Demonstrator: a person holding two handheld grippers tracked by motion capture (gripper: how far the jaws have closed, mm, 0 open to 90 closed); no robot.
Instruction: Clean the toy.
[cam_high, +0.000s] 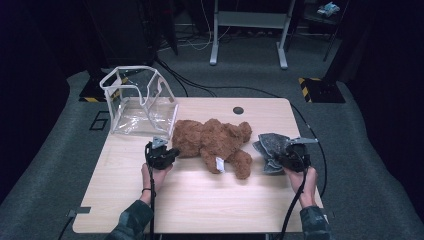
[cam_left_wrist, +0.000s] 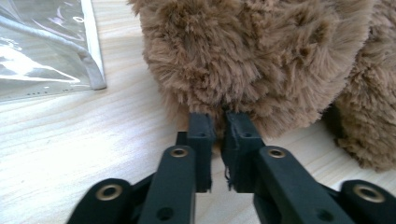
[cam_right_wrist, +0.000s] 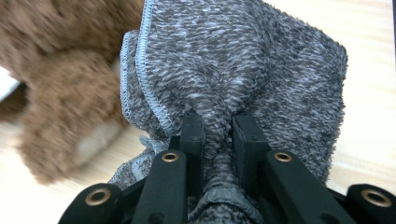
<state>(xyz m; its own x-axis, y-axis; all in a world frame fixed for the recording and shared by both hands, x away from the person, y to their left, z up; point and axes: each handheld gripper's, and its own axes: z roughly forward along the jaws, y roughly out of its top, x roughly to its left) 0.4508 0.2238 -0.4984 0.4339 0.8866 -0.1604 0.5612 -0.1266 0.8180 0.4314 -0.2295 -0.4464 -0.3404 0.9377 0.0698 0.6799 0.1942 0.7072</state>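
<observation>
A brown teddy bear (cam_high: 212, 142) lies on its side across the middle of the wooden table (cam_high: 200, 200). My left gripper (cam_high: 172, 151) is at the bear's left end. In the left gripper view its jaws stand nearly together, tips (cam_left_wrist: 219, 119) pinching the fur of the bear (cam_left_wrist: 243, 51). A grey flecked cloth (cam_high: 270, 145) lies bunched at the bear's right. My right gripper (cam_high: 282, 155) is shut on a fold of that cloth (cam_right_wrist: 233, 60), which bulges up between the pads (cam_right_wrist: 217, 123) and hangs a little off the table. The bear's leg (cam_right_wrist: 51, 93) shows blurred to the left.
A clear plastic bag with white trim (cam_high: 142, 107) stands open at the table's back left, close to the bear; its edge (cam_left_wrist: 42, 46) is near my left gripper. A round cable hole (cam_high: 238, 110) sits near the back edge. Bare tabletop stretches in front of the bear.
</observation>
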